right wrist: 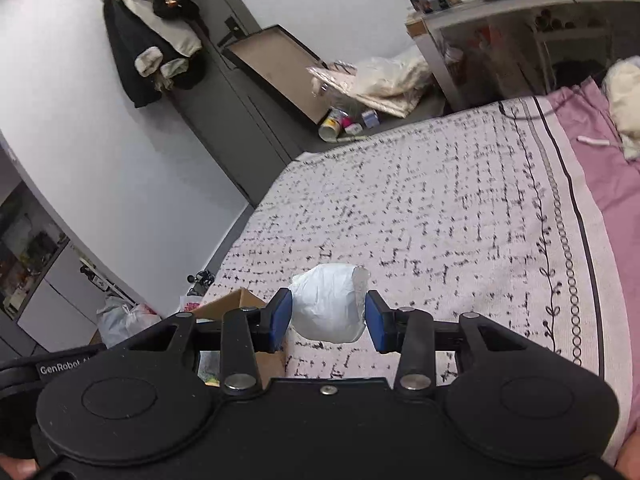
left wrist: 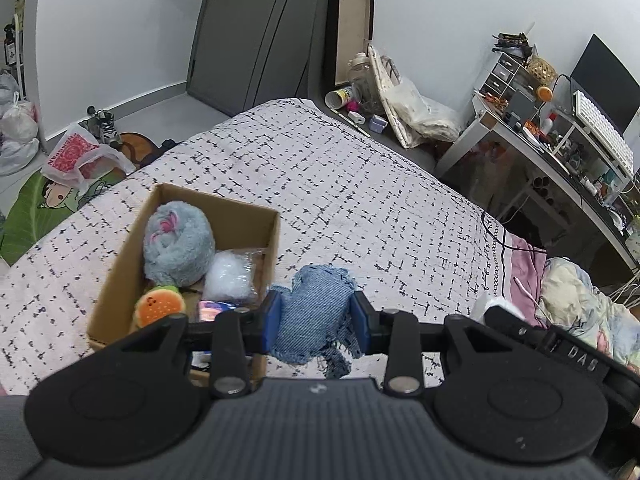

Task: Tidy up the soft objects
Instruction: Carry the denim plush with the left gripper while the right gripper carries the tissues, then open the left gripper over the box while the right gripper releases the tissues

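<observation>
My left gripper (left wrist: pixel 316 316) is shut on a frayed piece of blue denim cloth (left wrist: pixel 316 312) and holds it above the bed, just right of a cardboard box (left wrist: pixel 120 276). The box holds a grey-blue plush (left wrist: pixel 176 244), a white fluffy bundle (left wrist: pixel 230 276) and an orange burger-like plush (left wrist: pixel 158 306). My right gripper (right wrist: pixel 326 314) is shut on a white soft bundle (right wrist: pixel 328 306) above the bed; the box corner (right wrist: pixel 236 304) shows to its left.
The bed has a white blanket with black marks (left wrist: pixel 340 184) and a pink sheet (right wrist: pixel 600 168) at the right. A cluttered desk (left wrist: pixel 560 136) stands right of the bed. Bags (left wrist: pixel 76 156) and clutter lie on the floor past the bed.
</observation>
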